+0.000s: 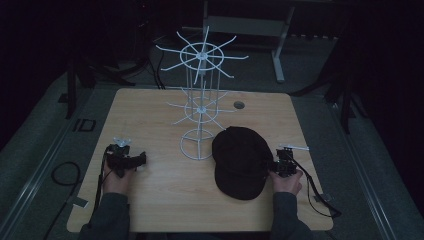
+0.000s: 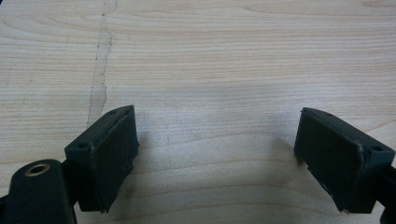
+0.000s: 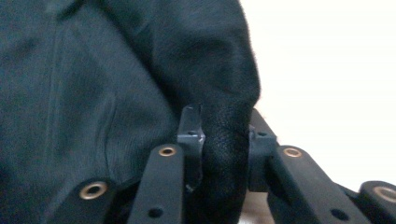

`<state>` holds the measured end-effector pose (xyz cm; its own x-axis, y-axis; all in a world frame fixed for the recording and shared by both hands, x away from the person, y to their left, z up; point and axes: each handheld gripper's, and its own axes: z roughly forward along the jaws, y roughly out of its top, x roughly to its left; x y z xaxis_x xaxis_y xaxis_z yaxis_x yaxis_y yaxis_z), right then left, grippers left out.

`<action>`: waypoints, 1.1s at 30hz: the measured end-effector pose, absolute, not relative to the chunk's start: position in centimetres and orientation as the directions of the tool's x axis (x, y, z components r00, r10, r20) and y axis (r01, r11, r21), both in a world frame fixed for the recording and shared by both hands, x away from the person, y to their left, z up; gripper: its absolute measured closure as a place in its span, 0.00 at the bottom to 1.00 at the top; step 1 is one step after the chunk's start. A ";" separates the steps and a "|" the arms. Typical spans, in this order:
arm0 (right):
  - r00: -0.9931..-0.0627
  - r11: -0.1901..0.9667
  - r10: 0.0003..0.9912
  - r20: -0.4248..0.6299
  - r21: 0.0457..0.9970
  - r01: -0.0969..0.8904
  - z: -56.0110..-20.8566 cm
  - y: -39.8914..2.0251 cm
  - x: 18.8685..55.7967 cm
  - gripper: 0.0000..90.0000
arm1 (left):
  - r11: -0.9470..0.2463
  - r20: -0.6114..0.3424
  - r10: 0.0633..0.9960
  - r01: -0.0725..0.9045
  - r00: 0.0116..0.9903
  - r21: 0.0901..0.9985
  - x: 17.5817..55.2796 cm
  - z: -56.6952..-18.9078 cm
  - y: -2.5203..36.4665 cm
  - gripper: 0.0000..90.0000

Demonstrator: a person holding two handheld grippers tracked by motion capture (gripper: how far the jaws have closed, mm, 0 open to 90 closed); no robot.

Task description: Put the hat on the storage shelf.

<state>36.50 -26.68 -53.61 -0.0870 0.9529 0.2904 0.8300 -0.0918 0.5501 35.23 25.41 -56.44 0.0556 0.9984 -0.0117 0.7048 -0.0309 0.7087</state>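
Your right gripper (image 3: 225,140) hides the cap's (image 3: 116,93) pinched edge between its pads (image 3: 192,135) — its left side runs off frame, and the table (image 3: 327,70) beyond is washed out.

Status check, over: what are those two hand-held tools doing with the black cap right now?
Right tool clamped on a fold of the black fabric cap. Left tool open over bare wooden table. White wire rack stands just behind cap, apart.

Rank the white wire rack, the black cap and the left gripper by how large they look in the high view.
1. white wire rack
2. black cap
3. left gripper, clearly smallest
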 end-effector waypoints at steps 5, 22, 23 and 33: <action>-0.058 -0.165 0.929 0.365 0.549 0.819 -53.7 -27.3 36.7 0.86 | -0.031 -0.012 0.998 0.705 0.056 0.709 35.2 -56.4 25.4 0.16; -0.063 -0.297 0.853 0.519 0.581 0.758 -52.0 -30.2 35.9 0.87 | -0.035 -0.010 0.998 0.705 0.059 0.708 35.3 -56.4 25.4 0.16; -0.063 -0.306 0.849 0.524 0.585 0.751 -51.7 -30.4 35.8 0.87 | -0.035 -0.010 0.998 0.705 0.059 0.708 35.3 -56.4 25.4 0.16; -0.068 -0.314 0.850 0.523 0.606 0.731 -50.8 -30.7 35.6 0.87 | -0.035 -0.010 0.998 0.705 0.059 0.708 35.3 -56.4 25.4 0.16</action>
<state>35.64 -30.73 -50.77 -0.0681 0.8496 0.5230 0.7310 -0.3143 0.6057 35.26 25.37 -56.44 0.0591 0.9982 -0.0100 0.7054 -0.0347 0.7080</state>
